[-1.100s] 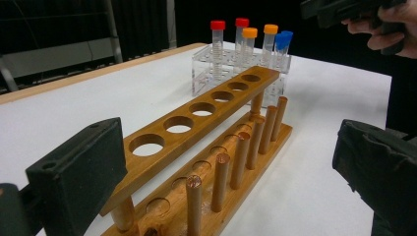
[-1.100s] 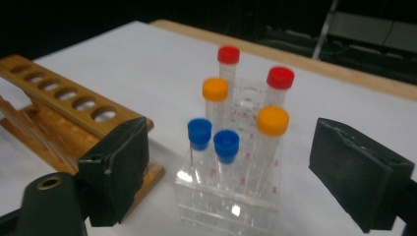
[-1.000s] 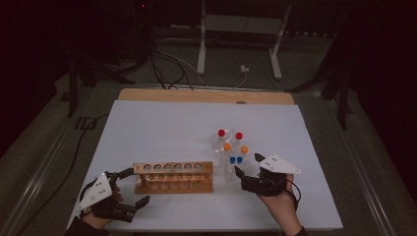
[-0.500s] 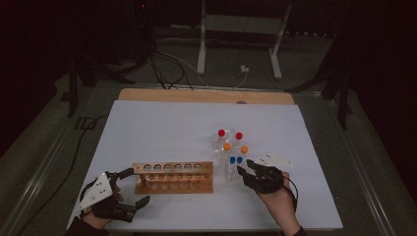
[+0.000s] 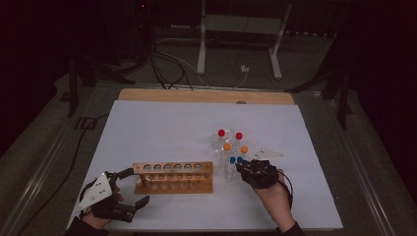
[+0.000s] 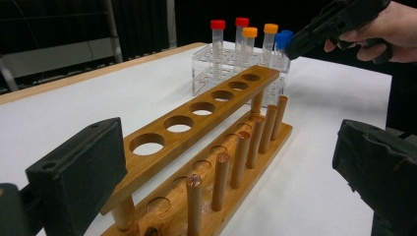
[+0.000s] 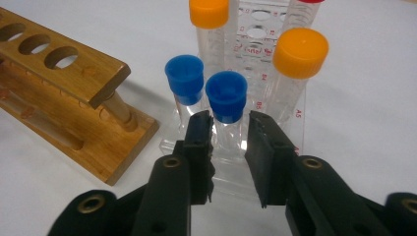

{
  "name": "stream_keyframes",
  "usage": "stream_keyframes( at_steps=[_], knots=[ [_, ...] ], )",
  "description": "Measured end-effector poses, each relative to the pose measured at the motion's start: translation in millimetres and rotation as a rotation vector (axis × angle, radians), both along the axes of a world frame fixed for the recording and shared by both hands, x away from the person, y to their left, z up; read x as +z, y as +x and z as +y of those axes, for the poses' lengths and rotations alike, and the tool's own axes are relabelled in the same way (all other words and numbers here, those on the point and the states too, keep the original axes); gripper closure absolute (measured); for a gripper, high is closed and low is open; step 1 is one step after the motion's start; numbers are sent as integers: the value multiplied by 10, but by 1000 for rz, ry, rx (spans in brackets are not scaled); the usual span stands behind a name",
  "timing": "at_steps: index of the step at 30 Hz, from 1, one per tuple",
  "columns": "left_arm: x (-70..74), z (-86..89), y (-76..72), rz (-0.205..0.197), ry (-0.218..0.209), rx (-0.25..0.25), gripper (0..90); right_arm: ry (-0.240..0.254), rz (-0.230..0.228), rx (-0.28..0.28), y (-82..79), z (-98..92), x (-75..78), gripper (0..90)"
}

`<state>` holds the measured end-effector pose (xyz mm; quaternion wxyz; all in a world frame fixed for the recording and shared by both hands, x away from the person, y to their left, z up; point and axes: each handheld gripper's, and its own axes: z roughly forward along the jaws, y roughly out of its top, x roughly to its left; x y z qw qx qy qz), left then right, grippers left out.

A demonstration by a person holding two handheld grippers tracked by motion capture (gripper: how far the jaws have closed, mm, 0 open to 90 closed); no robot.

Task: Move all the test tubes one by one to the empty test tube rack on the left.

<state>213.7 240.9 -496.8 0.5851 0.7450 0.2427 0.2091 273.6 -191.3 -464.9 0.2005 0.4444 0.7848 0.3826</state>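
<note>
The jaws of the right gripper [image 7: 229, 129], just closing, flank the nearer blue-capped tube [image 7: 226, 98] below its cap in the clear rack [image 7: 300, 118]; recommended: confirm firm pad contact, then lift straight up.

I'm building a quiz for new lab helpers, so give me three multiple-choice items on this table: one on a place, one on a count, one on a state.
1. Where do the tubes stand?
A in the wooden rack
B in the clear rack
C nowhere, they lie flat

2. How many tubes have orange caps?
A one
B two
C three

3. The left gripper's jaws are:
A open
B shut on a tube
C shut on the wooden rack

Answers: B, the tubes stand upright in the clear rack and the wooden rack's holes are empty; B, two orange caps show; A, the jaws stand wide apart either side of the wooden rack's end.
</note>
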Motion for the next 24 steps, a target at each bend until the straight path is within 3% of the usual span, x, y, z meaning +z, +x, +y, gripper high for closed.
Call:
stream_keyframes(
  at_steps=[13,20,24],
  knots=[
    [0,1,0,1,0,-1,5,-31,-17,-5,41,41,-29,760],
    [-1,1,0,1,1,0,5,-31,-75,-12,-3,40,-1,765],
    [-2,0,1,2,2,0,5,-11,-118,-8,-66,12,92,765]
  ],
)
